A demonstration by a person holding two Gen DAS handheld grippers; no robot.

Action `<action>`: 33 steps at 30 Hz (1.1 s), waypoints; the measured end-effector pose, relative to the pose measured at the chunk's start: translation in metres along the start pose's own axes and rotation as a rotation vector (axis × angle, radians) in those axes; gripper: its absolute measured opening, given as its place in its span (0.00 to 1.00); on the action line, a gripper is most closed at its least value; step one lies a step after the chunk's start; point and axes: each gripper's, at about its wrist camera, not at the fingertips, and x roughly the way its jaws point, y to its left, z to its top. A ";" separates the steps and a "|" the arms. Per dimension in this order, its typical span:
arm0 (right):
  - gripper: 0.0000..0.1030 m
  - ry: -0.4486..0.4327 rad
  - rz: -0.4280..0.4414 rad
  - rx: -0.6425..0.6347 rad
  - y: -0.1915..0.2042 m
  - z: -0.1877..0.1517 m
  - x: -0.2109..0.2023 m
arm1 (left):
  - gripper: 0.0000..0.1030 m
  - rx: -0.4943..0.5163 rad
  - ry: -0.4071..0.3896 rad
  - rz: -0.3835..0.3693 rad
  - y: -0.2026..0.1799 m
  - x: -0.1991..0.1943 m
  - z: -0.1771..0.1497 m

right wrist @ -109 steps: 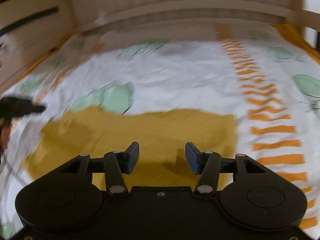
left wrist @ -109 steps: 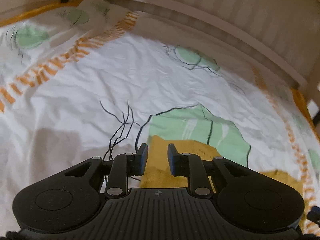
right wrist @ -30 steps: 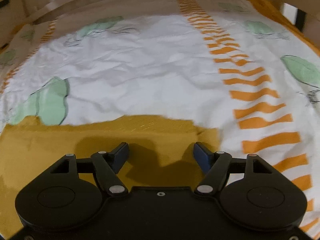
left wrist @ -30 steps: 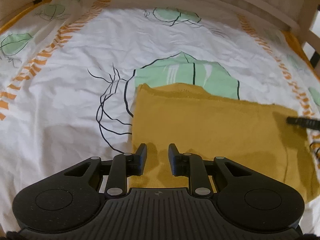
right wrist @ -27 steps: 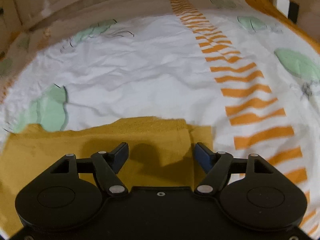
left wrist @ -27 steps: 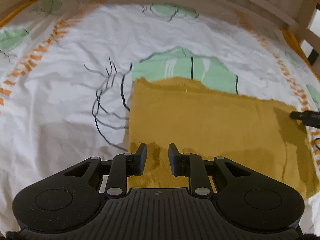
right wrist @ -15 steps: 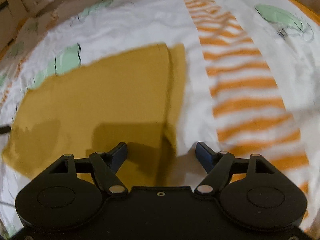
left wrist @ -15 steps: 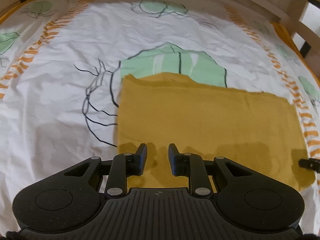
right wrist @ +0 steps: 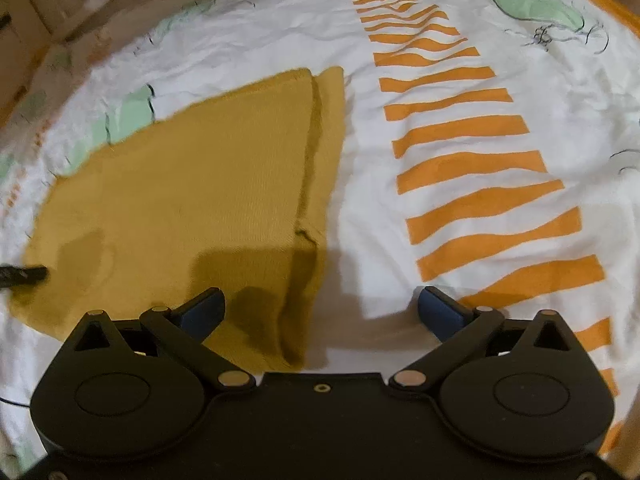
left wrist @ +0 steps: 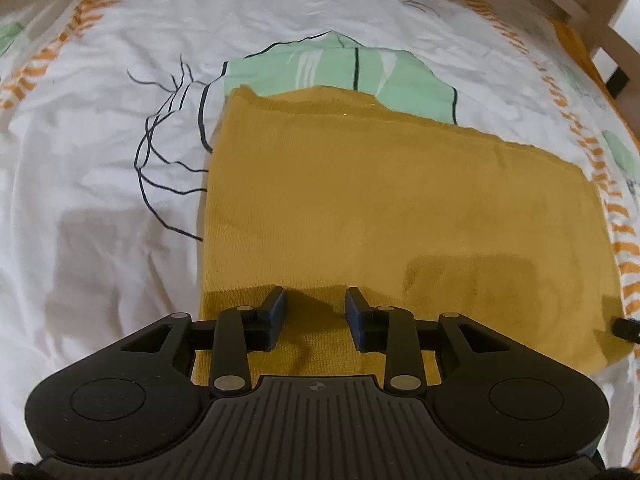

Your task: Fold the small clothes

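Tongs (left wrist: 315, 318) (right wrist: 320, 312) tilt steeply down over mustard garment (left wrist: 400, 208), both just widened, nothing gripped.

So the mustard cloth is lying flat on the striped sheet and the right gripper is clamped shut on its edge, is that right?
Not quite: the right gripper is wide open, having just opened further, gripping nothing, as the right wrist view shows. The mustard cloth does lie flat on the striped sheet.

Matte black plastic left gripper (left wrist: 315, 312): ribbed centre plate with a small cross mark, two round side discs, silver pivot screws, blue-padded fingers (left wrist: 275, 307). Matte black right gripper (right wrist: 320, 309), lower frame: smooth plate, brass centre screw, silver pivots, blue pads (right wrist: 438, 312).
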 end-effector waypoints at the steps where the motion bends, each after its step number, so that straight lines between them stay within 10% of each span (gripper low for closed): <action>1: 1.00 -0.005 0.031 0.024 -0.002 0.002 -0.001 | 0.32 -0.011 -0.001 -0.003 0.001 0.000 0.000; 11: 1.00 -0.059 0.296 0.187 -0.015 0.023 0.019 | 0.64 -0.002 -0.037 -0.057 -0.007 0.004 -0.008; 33: 1.00 0.029 0.493 0.225 -0.021 0.050 0.055 | 0.66 0.022 -0.095 -0.035 -0.031 -0.005 0.002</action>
